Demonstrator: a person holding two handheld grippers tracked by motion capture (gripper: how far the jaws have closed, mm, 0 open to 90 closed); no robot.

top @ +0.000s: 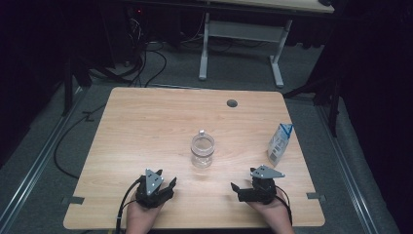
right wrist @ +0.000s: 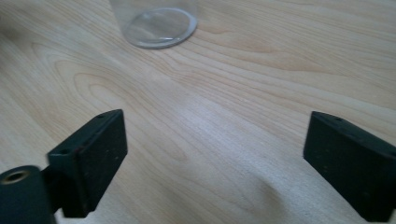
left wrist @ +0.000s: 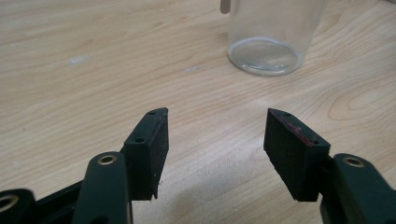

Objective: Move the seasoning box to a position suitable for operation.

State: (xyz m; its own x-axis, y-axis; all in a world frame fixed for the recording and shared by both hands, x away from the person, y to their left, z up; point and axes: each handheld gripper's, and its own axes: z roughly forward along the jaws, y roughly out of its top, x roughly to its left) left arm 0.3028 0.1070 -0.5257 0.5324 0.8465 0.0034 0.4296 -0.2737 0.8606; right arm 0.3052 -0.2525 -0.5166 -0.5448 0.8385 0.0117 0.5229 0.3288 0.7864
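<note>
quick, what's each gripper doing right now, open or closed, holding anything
Left gripper: open, holding nothing, resting near the clear bottle.
Right gripper: open, holding nothing.

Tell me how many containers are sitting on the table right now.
2. A clear glass jar stands near the table's middle, ahead of and between the two hand-held grippers. A small carton stands upright near the right edge. Nothing seems hidden behind either.

Overhead plus two low gripper views
</note>
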